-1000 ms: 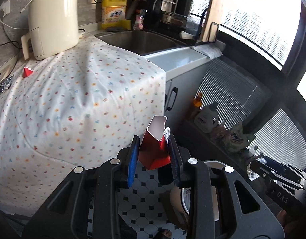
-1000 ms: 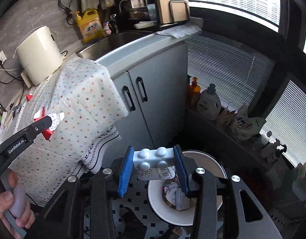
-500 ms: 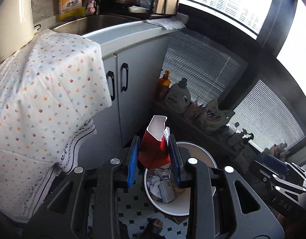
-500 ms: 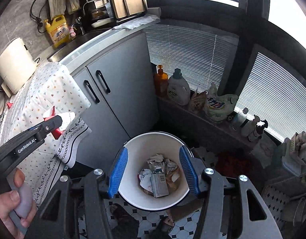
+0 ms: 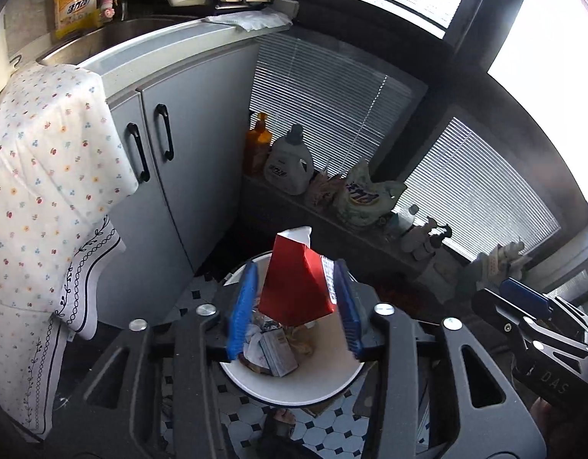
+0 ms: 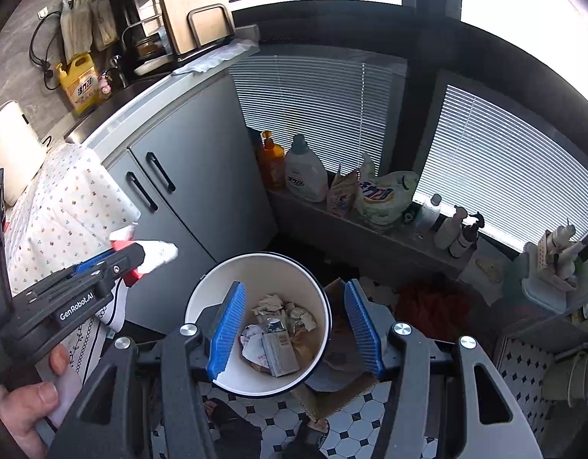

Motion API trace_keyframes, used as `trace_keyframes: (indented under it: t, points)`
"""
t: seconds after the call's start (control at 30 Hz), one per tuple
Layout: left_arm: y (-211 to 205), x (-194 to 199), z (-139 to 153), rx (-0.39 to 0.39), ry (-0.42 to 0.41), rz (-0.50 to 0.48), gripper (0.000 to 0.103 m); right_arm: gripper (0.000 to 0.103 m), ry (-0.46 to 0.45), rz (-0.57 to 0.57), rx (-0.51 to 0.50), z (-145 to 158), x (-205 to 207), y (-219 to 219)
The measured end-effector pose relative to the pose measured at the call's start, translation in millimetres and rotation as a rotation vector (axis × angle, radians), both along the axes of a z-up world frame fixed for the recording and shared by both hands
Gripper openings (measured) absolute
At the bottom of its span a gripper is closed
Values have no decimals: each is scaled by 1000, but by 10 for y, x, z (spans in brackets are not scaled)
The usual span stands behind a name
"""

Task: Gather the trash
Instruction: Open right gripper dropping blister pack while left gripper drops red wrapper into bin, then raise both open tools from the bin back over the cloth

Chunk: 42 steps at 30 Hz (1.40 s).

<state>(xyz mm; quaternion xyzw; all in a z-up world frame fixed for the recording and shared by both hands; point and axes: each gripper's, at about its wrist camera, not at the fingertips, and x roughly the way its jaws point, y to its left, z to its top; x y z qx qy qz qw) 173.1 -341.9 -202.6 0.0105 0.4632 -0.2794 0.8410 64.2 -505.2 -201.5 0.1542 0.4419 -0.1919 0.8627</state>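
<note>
Far left: one floral cloth (image 5: 45,176) drapes over a counter edge, its hem hanging down beside a grey cabinet (image 5: 202,145) with two doors and two black handles. One yellow jug (image 5: 74,4) stands at the far back by the sink.

Left gripper (image 5: 296,304): jaws opening. One red carton (image 5: 294,287) with a white top sits between the blue pads. A gap shows at the left pad; on the right side I cannot tell whether the carton still touches. It hangs directly above the near rim of the bin. In the right wrist view the same gripper (image 6: 114,264) enters from the left, a hand (image 6: 30,401) on its grip, carton (image 6: 148,256) projecting toward the bin but short of its rim.

Centre: one round white bin (image 6: 225,279) on a black-and-white tiled floor (image 6: 355,420). Contents: crumpled paper and foil wrappers (image 6: 278,313), plus one flat printed packet (image 6: 280,352), all lying low on the bottom; upper walls bare, plenty of room above the pile. A piece of brown cardboard (image 6: 340,390) lies under the bin's right side.

Right gripper (image 6: 294,329): pads spread wide, nothing between them, poised over the bin mouth.

Right, far: a low ledge (image 6: 370,237) under the window blinds carries one orange bottle (image 6: 271,160), one white detergent bottle (image 6: 305,172), two bags, several small bottles. Floor between ledge and bin is narrow.
</note>
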Motion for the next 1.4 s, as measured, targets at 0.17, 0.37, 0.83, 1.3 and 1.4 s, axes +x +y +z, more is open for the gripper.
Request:
trace_keyframes:
  t: [0.17,0.37,0.83,1.3,1.4]
  points:
    - [39,35,58,10,-17,20,60,54,-2,1,13,-15,17,-7]
    - [306,153,265,33,-56,90,67,54,-28,43,30,44,174,90]
    - [1475,515,843,76,-171,324,82,62,-125,228,52,488,958,856]
    - [2860,775,1262,96,-262,556,96,79,-204,432,45,930,1801,2113]
    - [3151,815,1310,96,-270,603,97,83,-216,471,42,989,1944,2394]
